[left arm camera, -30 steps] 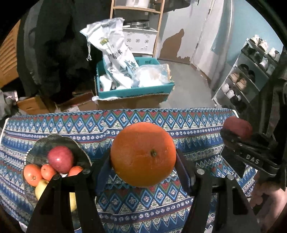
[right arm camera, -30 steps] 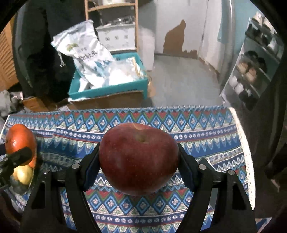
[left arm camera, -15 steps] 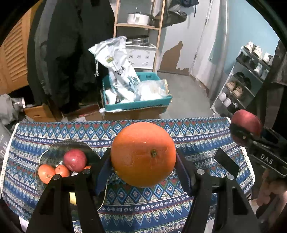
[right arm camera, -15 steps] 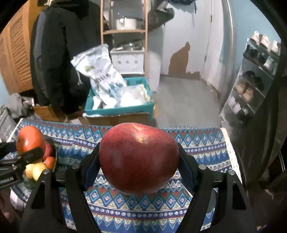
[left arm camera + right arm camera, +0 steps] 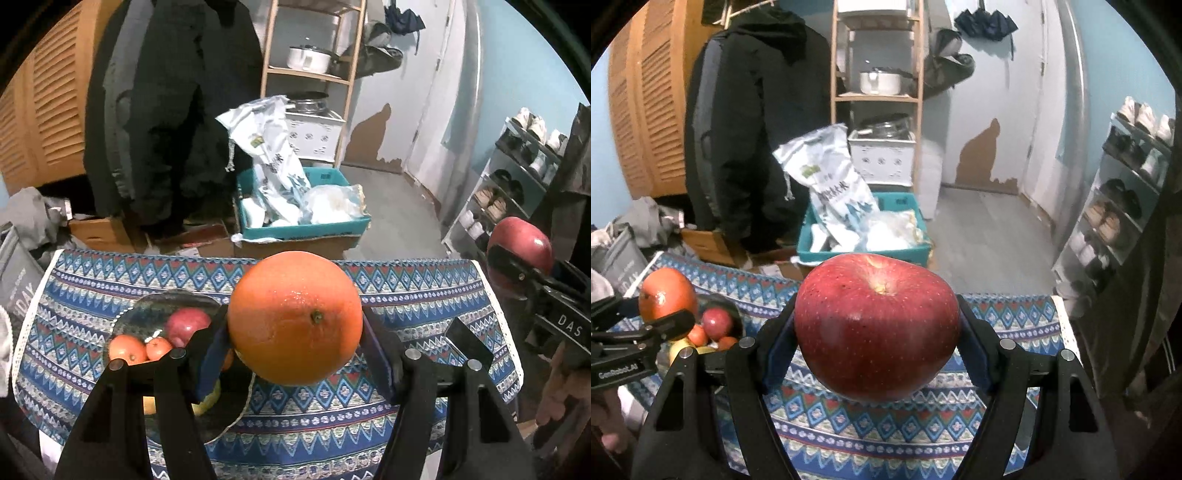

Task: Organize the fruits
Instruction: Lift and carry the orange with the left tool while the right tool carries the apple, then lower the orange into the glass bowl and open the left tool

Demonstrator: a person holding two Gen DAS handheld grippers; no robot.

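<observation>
Both tools have risen above the table (image 5: 424, 295), left tool (image 5: 295, 332) clamping the orange (image 5: 294, 317), right tool (image 5: 877, 339) the apple (image 5: 877, 328).

Both grippers (image 5: 295, 343) (image 5: 877, 332) higher above tablecloth (image 5: 406, 299), w/ fruit.

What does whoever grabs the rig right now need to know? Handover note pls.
Left gripper: shut on the orange, held clear above the patterned tablecloth.
Right gripper: shut on the big red apple, also held off the table.
Dark plate at the table's left side holds a smaller red apple, small oranges and some yellow fruit, partly hidden by the left gripper.
Done: both fruits picked up.
Left: set the orange and the apple down where they belong; neither is placed yet. Destination is not evident from the views.
</observation>
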